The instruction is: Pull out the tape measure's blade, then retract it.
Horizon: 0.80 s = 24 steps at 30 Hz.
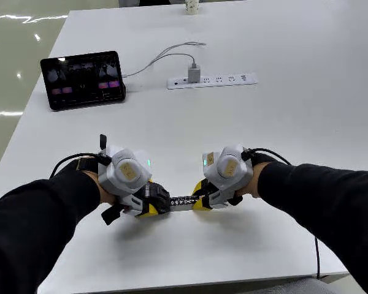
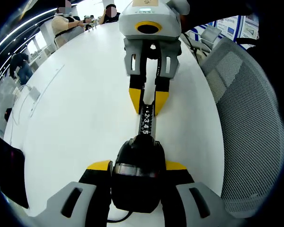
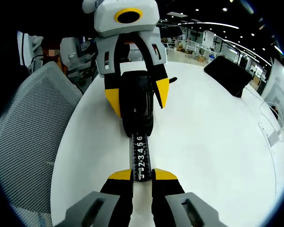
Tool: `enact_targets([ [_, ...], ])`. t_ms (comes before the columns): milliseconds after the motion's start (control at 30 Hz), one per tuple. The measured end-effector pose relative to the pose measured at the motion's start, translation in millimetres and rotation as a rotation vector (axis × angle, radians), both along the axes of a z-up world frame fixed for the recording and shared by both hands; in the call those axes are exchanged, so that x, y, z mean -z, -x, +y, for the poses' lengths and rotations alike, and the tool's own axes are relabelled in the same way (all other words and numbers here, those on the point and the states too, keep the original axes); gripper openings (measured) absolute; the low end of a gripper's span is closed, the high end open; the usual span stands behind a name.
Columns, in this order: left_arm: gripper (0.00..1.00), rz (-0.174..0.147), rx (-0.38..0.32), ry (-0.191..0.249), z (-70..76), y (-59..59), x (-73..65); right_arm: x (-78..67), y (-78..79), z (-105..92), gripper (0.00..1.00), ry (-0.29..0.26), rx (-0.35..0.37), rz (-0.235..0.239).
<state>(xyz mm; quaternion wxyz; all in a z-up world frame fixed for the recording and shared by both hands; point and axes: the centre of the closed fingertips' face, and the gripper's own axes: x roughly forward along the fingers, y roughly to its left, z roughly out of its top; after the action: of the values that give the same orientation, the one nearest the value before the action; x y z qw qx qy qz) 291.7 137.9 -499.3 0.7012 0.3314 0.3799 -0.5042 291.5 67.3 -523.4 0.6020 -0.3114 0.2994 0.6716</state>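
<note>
Sitting low near the front edge of the white table: a black, rounded tape measure, being clamped by its sides between the yellow tips of the left gripper. Sticking out a short way toward the right gripper: the blade, dark with white numerals, running straight and level, being pinched at its far end.

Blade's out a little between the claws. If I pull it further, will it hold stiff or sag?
The blade spans a short gap and lies straight, so it is probably stiff now; longer, it may sag or buckle. It looks thin and smooth, so it could slip from the right claw. The tape measure case in the left claw looks bulky, likely steady.
</note>
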Motion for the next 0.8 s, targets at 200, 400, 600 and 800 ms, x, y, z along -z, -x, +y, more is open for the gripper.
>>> enact_targets([
  [200,0.35,0.000,0.000,0.001,0.2,0.0,0.5,0.1,-0.4,-3.7,0.11,0.002,0.004,-0.001],
  [400,0.35,-0.002,0.000,-0.001,0.4,0.1,0.3,0.4,-1.1,-7.8,0.11,0.006,0.005,-0.004],
  [600,0.35,-0.004,-0.002,0.000,0.6,0.1,0.1,0.5,-2.1,-11.9,0.11,0.010,0.009,-0.004],
  [800,0.34,-0.007,-0.005,0.000,0.7,0.6,-0.2,0.3,-2.2,-15.7,0.11,0.012,0.012,-0.005],
])
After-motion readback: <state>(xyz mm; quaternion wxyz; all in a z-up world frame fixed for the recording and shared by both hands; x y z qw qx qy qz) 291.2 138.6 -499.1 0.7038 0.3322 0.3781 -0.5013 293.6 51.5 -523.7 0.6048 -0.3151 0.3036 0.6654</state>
